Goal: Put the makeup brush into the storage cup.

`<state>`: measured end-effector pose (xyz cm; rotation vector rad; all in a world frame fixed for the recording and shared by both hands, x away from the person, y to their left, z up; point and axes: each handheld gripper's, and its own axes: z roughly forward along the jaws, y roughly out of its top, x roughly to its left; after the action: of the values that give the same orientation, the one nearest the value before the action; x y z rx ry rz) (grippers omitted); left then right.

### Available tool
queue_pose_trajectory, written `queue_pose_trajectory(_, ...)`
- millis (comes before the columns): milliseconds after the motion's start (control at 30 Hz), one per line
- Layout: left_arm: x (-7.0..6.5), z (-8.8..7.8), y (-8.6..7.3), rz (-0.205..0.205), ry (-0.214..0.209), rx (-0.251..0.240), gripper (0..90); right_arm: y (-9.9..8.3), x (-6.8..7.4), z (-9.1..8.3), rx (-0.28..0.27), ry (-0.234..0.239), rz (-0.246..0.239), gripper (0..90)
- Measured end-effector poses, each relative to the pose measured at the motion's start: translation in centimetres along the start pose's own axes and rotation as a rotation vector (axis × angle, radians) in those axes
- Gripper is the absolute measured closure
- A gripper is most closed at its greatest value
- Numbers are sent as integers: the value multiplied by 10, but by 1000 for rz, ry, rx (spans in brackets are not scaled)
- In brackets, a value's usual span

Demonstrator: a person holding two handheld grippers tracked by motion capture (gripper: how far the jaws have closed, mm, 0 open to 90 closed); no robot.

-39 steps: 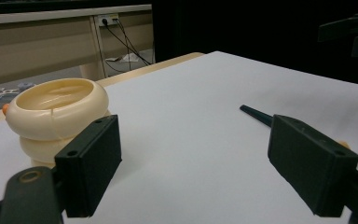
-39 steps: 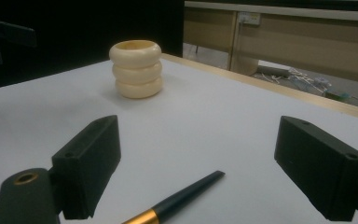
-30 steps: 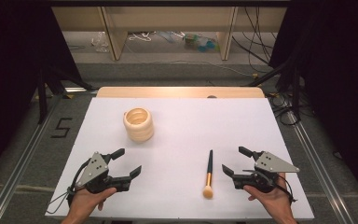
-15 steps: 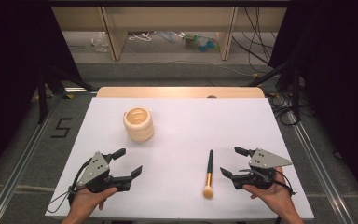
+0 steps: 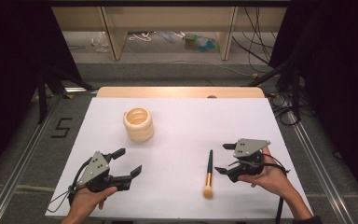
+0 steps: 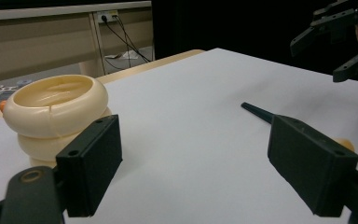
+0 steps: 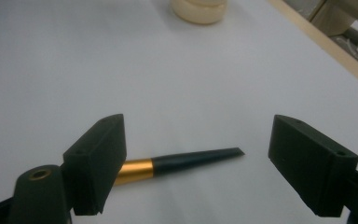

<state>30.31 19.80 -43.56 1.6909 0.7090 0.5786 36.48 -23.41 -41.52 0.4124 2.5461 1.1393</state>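
Approaching brush (image 5: 209, 168) with right gripper (image 5: 223, 158), lower right of high view; jaws wide apart, have just been closing a little, nothing between them yet. Brush lying flat on white counter (image 5: 186, 121), lower centre, bristle end toward bottom edge, dark handle tip pointing up-frame. In right gripper view, gold ferrule and dark handle (image 7: 177, 161) low centre, partly behind left jaw, not touched. Left gripper (image 5: 129, 162) resting at lower left of high view, jaws open, empty, well apart from brush. Cream ribbed holder (image 5: 138, 124) upright, upper left of centre, appears empty; also upper left in left gripper view (image 6: 56, 112). Progress: early. Nothing picked up, brush not yet grasped. Likely left: line jaws over handle, close, lift, and probably carry to holder and drop in. Risk: thin handle, flat on counter, could slip or roll at pinch.
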Motion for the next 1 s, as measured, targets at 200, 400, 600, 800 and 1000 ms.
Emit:
queue_pose_trajectory(200,0,1,0,-1,1,3,178,7,-4,13,84,75,-95,225)
queue_pose_trajectory(400,1,0,0,6,3,-1,178,15,-6,25,147,156,-179,240)
queue_pose_trajectory(600,0,0,0,-4,1,0,178,22,-11,36,208,199,-240,226)
queue_pose_trajectory(800,1,-1,0,4,1,2,178,23,-14,48,246,265,-282,224)
queue_pose_trajectory(1000,1,0,-1,-4,1,-2,179,20,-15,59,273,318,-320,237)
